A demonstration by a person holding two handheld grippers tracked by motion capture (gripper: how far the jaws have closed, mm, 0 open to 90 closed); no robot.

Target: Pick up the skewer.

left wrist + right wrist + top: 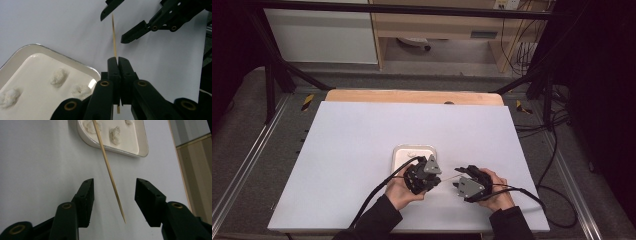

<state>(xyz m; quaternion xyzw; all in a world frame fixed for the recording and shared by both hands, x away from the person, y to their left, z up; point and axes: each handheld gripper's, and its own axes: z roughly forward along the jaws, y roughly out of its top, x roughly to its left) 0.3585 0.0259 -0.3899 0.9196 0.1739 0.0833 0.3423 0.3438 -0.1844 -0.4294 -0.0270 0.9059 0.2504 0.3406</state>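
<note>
Grey carpet at far left, black frame legs, then a white sheet (362, 150) over a wooden table (412, 96). Near the sheet's front, a white tray (399, 155) holding pale lumps (58, 77). Just beside it, left gripper (424, 176) clamped on a thin wooden skewer (110, 172). Further right, right gripper (113, 192), jaws apart either side of the skewer's point, not touching. Behind, white cabinet and wooden shelving; cables at right. No readable writing.
</note>
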